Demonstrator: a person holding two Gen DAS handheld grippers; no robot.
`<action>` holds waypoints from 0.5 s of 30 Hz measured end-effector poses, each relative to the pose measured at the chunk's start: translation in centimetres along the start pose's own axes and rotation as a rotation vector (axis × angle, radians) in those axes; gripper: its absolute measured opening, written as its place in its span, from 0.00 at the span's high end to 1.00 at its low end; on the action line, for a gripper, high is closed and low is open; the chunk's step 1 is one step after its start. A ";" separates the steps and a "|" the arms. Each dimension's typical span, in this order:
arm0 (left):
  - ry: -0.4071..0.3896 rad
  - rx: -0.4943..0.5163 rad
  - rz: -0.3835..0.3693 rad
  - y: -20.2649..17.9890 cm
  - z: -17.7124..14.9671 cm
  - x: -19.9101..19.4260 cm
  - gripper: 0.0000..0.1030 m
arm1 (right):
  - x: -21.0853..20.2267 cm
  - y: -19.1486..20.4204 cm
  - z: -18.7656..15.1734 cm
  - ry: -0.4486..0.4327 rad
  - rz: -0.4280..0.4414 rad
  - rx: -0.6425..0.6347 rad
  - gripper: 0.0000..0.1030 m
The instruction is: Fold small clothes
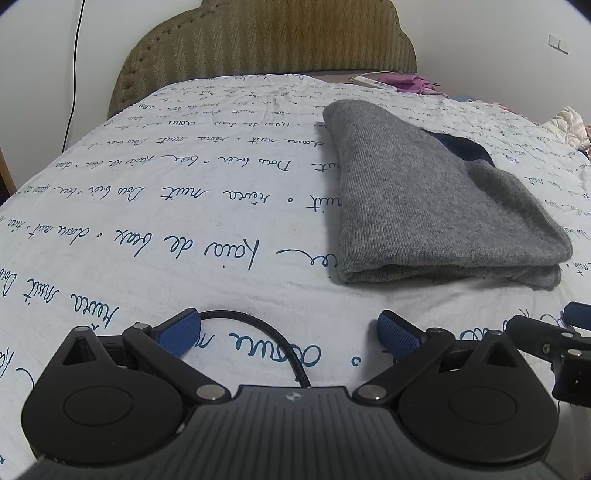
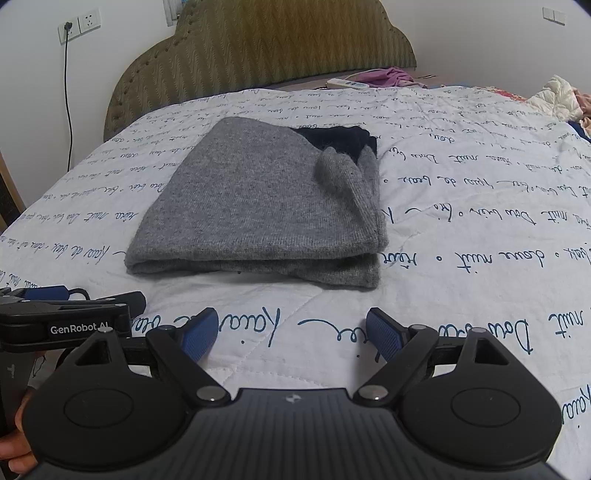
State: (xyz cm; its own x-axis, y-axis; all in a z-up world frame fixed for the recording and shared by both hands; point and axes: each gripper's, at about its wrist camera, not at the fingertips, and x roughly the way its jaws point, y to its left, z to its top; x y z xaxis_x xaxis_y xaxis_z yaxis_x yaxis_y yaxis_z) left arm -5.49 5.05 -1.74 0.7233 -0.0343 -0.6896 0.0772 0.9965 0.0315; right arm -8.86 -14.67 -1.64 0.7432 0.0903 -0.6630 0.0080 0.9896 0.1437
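A grey knit garment (image 1: 424,199) lies folded flat on the bed, with a dark navy part (image 1: 461,147) showing at its far edge. It also shows in the right wrist view (image 2: 258,206), navy part (image 2: 340,138) at the back. My left gripper (image 1: 288,334) is open and empty, low over the bedspread, short of the garment and to its left. My right gripper (image 2: 290,334) is open and empty, just short of the garment's near fold. The right gripper (image 1: 554,332) shows at the left view's right edge; the left gripper (image 2: 66,314) shows at the right view's left edge.
The white bedspread (image 1: 166,206) with blue script covers the bed. A padded olive headboard (image 1: 273,40) stands behind. A white power strip (image 2: 347,84) and pink cloth (image 2: 388,76) lie at the head. Crumpled clothes (image 2: 557,98) sit far right. A wall socket with a cable (image 2: 79,24) is at left.
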 end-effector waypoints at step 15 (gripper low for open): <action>-0.011 0.013 -0.009 0.0 -0.3 -0.1 0.00 | 0.0 -0.3 -0.3 0.003 -0.006 0.007 0.15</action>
State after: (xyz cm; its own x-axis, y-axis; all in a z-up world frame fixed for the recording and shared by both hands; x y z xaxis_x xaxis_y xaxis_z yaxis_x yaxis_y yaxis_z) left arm -5.78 5.04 -1.88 0.7300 -0.0441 -0.6820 0.0928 0.9951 0.0349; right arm -9.03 -14.93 -1.91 0.7414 0.0849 -0.6657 0.0171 0.9892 0.1452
